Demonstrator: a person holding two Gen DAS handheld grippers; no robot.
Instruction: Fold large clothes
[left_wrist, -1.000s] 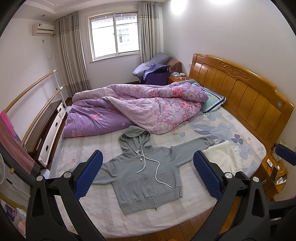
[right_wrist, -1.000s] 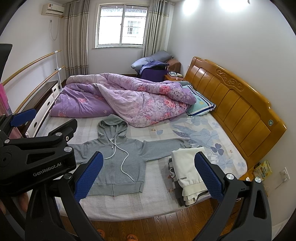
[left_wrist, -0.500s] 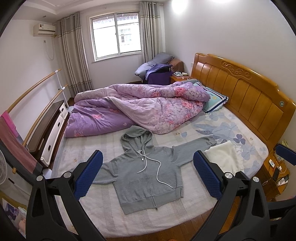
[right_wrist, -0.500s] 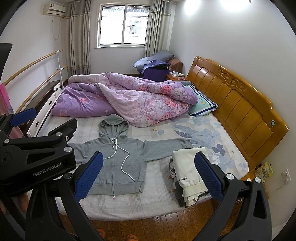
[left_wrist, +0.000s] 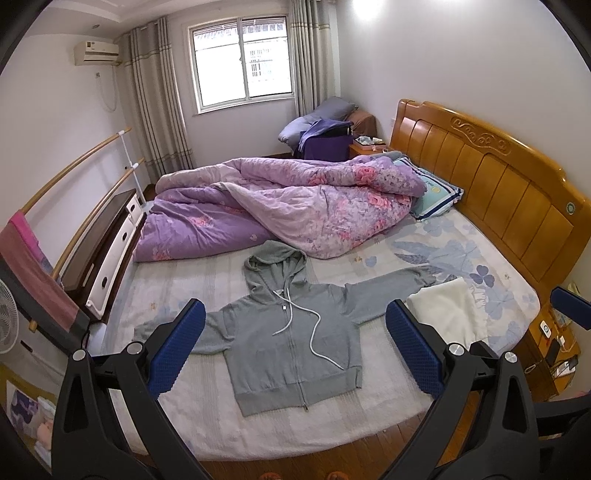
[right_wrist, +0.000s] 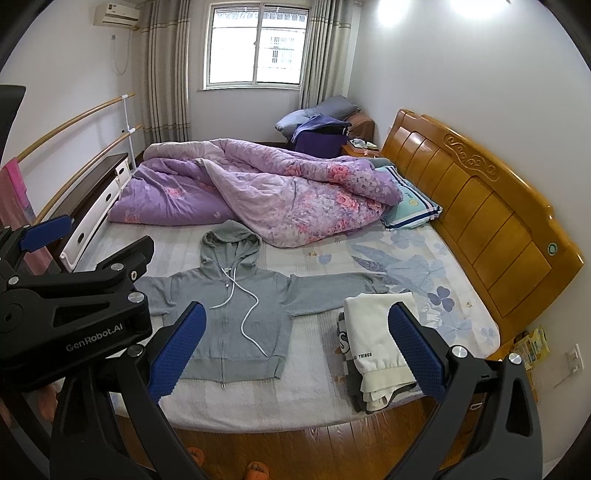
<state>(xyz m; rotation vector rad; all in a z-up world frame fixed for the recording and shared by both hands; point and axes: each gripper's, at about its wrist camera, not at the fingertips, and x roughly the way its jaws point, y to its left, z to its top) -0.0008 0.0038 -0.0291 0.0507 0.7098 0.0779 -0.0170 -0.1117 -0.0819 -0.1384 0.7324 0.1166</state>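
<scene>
A grey zip hoodie (left_wrist: 291, 336) (right_wrist: 236, 314) lies flat on the bed, front up, sleeves spread to both sides, hood toward the quilt, white drawstrings loose across its chest. My left gripper (left_wrist: 295, 350) hangs open well above and in front of it, blue pads wide apart, holding nothing. My right gripper (right_wrist: 295, 347) is open too, high over the bed's near edge; the left gripper's black body (right_wrist: 70, 306) shows at the left of its view. A stack of folded clothes (right_wrist: 376, 350) (left_wrist: 447, 314), cream on top, sits by the hoodie's right sleeve.
A rumpled purple floral quilt (left_wrist: 280, 206) fills the far half of the bed, with a pillow (left_wrist: 436, 192) by the wooden headboard (left_wrist: 517, 184). A low cabinet (left_wrist: 103, 254) and rails stand at left, a nightstand (left_wrist: 550, 354) at right. Wood floor (right_wrist: 295, 450) runs along the near edge.
Both grippers have drifted slightly; the scene shifts a little in each view. The hoodie and the folded stack have not moved, and both grippers stay open.
</scene>
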